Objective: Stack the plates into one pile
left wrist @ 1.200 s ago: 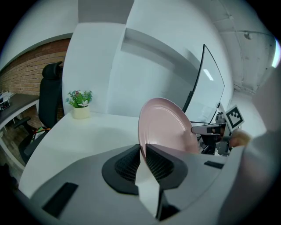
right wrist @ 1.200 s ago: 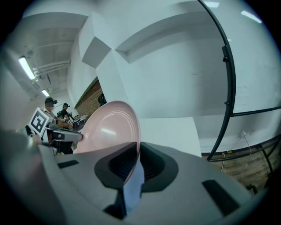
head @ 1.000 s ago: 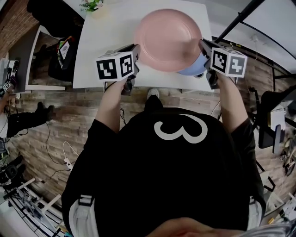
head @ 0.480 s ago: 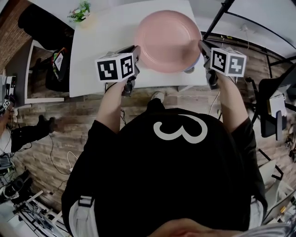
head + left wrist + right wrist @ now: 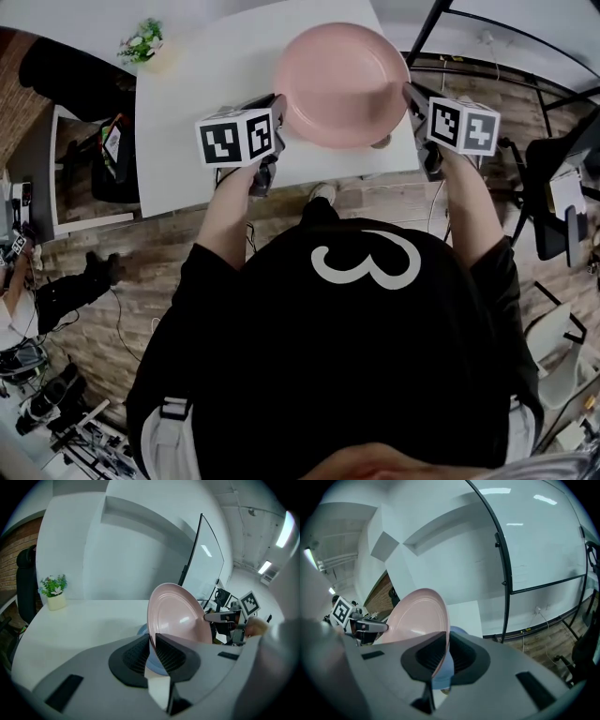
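A large pink plate (image 5: 342, 82) hangs tilted over the white table (image 5: 206, 84), gripped at two opposite rims. My left gripper (image 5: 278, 117) is shut on its left rim, and my right gripper (image 5: 410, 98) is shut on its right rim. In the left gripper view the pink plate (image 5: 178, 616) stands on edge between the pads of the left gripper (image 5: 152, 641). A blue plate (image 5: 142, 630) lies on the table just below it. The right gripper view shows the pink plate (image 5: 417, 616) pinched in the right gripper (image 5: 449, 648), with the blue plate (image 5: 443, 672) underneath. In the head view the pink plate hides almost all of the blue one.
A small potted plant (image 5: 141, 42) stands at the table's far left corner. A black stand pole (image 5: 427, 28) rises just past the table's right edge. A dark chair (image 5: 84, 84) sits to the left of the table. Cables lie on the brick-patterned floor.
Both grippers have carried the pink plate sideways over the blue plate. The blue plate peeked out at the lower right before and is now almost fully covered.
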Demonstrator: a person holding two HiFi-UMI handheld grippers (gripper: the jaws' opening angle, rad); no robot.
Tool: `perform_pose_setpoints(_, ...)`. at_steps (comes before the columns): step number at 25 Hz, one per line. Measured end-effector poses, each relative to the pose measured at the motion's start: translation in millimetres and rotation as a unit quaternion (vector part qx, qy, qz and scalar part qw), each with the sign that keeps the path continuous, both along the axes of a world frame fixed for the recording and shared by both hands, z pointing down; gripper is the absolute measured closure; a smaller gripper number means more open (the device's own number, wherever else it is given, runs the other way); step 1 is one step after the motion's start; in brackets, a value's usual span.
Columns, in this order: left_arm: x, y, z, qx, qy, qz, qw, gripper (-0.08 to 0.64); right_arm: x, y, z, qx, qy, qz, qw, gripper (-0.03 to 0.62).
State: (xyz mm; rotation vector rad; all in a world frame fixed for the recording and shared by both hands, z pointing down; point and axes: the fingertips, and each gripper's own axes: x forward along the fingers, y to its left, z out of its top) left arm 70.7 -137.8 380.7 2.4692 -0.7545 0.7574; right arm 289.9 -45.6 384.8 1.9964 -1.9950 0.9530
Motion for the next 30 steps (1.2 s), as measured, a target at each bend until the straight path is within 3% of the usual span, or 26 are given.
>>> perform_pose_setpoints(30,37,-25,90,-0.078,-0.075,0.055,0.9926,0.506,25,1,86,-0.069,-0.062,0.057,0.994,0.551)
